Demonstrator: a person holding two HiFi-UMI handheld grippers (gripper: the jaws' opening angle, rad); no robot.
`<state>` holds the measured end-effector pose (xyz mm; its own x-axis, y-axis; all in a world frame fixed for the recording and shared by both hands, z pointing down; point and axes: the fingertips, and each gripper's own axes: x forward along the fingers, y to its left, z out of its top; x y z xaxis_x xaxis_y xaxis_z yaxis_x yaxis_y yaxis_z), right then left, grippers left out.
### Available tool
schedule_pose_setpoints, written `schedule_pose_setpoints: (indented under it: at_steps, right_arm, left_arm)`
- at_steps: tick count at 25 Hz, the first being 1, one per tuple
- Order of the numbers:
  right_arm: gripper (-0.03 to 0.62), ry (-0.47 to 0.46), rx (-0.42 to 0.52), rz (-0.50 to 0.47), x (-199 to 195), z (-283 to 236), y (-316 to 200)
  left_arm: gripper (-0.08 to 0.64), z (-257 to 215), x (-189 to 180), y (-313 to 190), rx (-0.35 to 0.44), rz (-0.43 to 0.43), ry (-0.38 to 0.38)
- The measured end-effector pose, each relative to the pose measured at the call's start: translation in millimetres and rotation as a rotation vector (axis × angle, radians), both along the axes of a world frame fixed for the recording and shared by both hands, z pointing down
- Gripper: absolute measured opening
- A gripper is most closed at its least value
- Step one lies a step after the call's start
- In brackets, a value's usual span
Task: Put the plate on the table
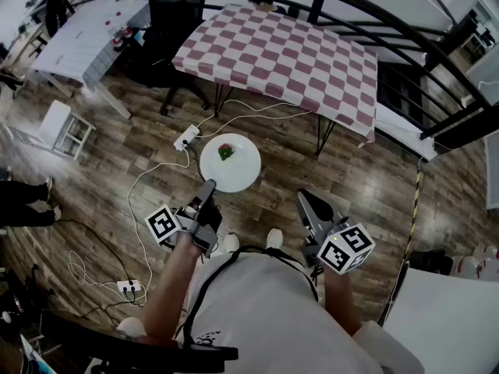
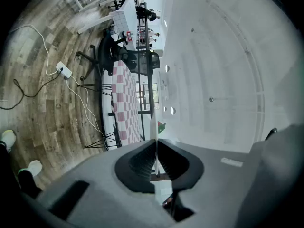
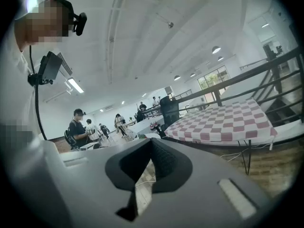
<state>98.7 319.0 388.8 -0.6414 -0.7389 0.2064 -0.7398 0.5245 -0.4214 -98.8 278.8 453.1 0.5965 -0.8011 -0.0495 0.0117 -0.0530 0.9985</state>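
A round white plate [image 1: 234, 170] with a small green and red bit of food [image 1: 225, 151] on it hangs level above the wooden floor, short of the red-and-white checked table [image 1: 281, 53]. My left gripper [image 1: 209, 187] is shut on the plate's near rim. In the left gripper view the plate [image 2: 155, 132] shows edge-on as a thin line between the closed jaws of that gripper [image 2: 156, 144], with the checked table [image 2: 124, 103] beyond. My right gripper [image 1: 302, 197] is held to the right of the plate, shut and empty. In its own view, that gripper [image 3: 151, 142] faces the table [image 3: 223, 122].
A black office chair [image 1: 168, 22] stands at the table's left end. A power strip [image 1: 185, 138] and white cables lie on the floor under the plate. A black railing [image 1: 405, 37] runs behind the table. A white stool [image 1: 58, 127] and a bystander's feet [image 1: 23, 201] are at left.
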Motion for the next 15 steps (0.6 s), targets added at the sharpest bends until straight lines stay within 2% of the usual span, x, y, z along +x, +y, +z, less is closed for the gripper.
schedule_pose_setpoints:
  at_steps: [15]
  right_arm:
    - [0.009,0.021,-0.011,-0.077,-31.8,3.4,9.3]
  left_arm:
    - [0.020,4.3,-25.8,10.0,-0.006,-0.021,0.006]
